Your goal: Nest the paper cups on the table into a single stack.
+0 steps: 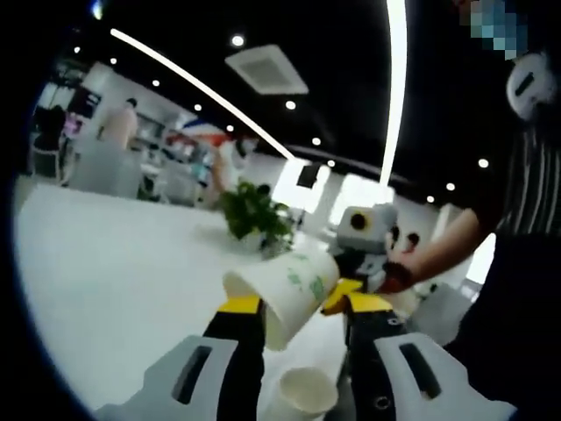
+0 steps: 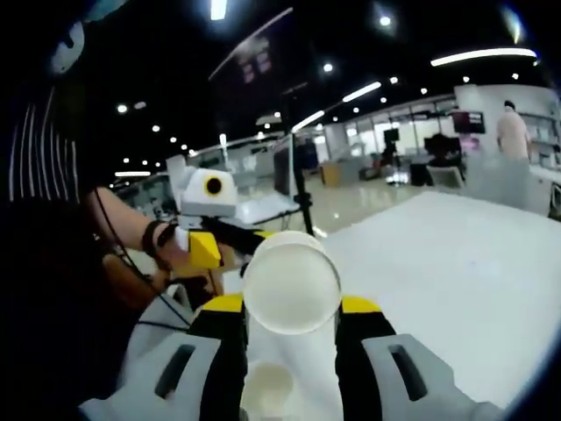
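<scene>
Paper cups appear in both views, each held above a white table [image 1: 105,281]. Left gripper view, from left to right: the table surface with a potted green plant [image 1: 254,215] at its far edge; the left gripper [image 1: 302,307], its yellow-tipped jaws clamped on a white paper cup with green print [image 1: 285,294], which lies tilted with its mouth toward the lower left; a second paper cup [image 1: 302,395] standing upright on the table between the jaw bases; the right gripper [image 1: 368,254], entering from the right in a person's hand [image 1: 408,267]. Right gripper view, from left to right: the left gripper [image 2: 219,241] in a hand; the right gripper [image 2: 291,307], jaws closed on a plain white cup [image 2: 291,281] seen bottom-on; below it, the standing cup [image 2: 267,390]; then the table [image 2: 456,263].
</scene>
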